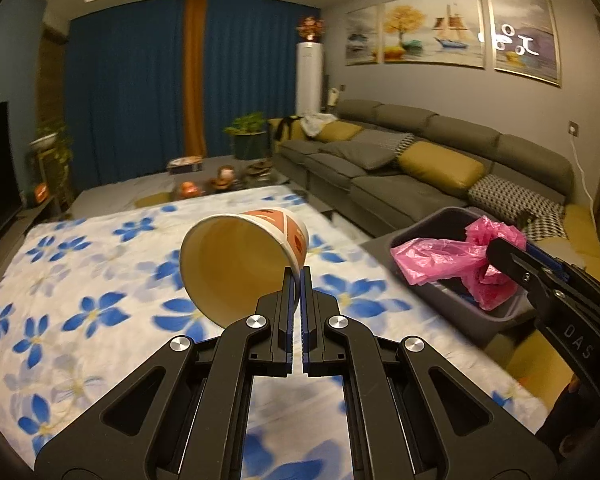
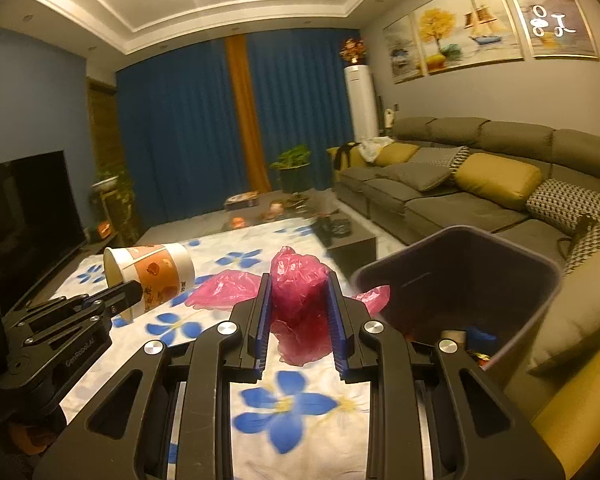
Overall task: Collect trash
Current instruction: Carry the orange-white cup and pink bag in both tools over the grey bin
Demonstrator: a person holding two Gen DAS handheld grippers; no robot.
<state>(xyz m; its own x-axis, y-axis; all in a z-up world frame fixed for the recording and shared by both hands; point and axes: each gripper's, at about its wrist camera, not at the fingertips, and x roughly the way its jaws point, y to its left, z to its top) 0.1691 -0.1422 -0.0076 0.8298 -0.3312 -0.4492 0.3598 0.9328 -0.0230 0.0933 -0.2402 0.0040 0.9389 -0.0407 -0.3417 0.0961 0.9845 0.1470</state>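
1. The left gripper [image 1: 299, 276] has its jaws pressed together on the rim wall of a paper cup [image 1: 244, 256]. The cup is white with orange print and hangs tipped on its side, its open mouth turned toward the left wrist camera.
2. The cup is held clear above the flowered cloth [image 1: 80, 280], a white cover with blue blossoms, over its middle part in the left wrist view.
3. The right gripper [image 2: 298, 280] is clamped on a crumpled pink plastic bag [image 2: 300, 300]. The blue pads [image 2: 262, 320] press the bag from both sides, and loose folds spill out to the left, to the right and below.
4. A dark grey bin [image 2: 532, 280] stands at the right edge of the cloth, just beside the sofa [image 2: 440, 200]. In the right wrist view it lies just right of the bag; small bits of rubbish show at its bottom, too dim to identify.
5. In the left wrist view the bag hangs over the near rim of the bin, partly over its opening.
6. In the right wrist view the left gripper with the cup is at the left, well apart from the bin.
7. Background: blue curtains [image 1: 140, 92], a dark television screen [image 2: 28, 208] at the left, pictures on the wall above the sofa.
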